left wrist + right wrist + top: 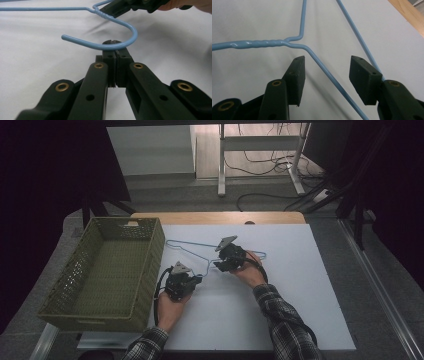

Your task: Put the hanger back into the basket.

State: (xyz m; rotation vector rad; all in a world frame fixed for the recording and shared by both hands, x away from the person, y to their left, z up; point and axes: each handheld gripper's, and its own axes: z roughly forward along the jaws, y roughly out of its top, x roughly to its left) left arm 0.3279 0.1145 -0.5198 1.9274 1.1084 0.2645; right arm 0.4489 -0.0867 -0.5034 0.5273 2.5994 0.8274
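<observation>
Judging by how things lie, the work looks only begun: a hanger is to be lifted, most likely into the basket, and it is not yet off the surface.

The tabletop [300, 310], covered in white, carries everything. At its left edge sits the green woven basket [150, 265], with nothing visible inside it. The blue wire hanger [192, 243] lies flat near the middle of the tabletop, somewhat toward the far edge, just right of the basket and apart from it, its hook pointing toward the near edge.

The left tongs [196, 280], seen closely in the left gripper view [115, 53], are closed tight on the curve of the hook [125, 45], the wire pinched between the tips. That grasp appears done.

The right tongs [218, 265] sit at the hanger's neck. In the right gripper view [325, 70] the jaws stand wide apart, straddling one sloping shoulder wire [329, 75] just below the twisted neck [265, 43], gripping nothing.

What seems left: closing the right tongs on that wire, raising the hanger with both hands, carrying it left over the basket's rim and letting it go inside.
</observation>
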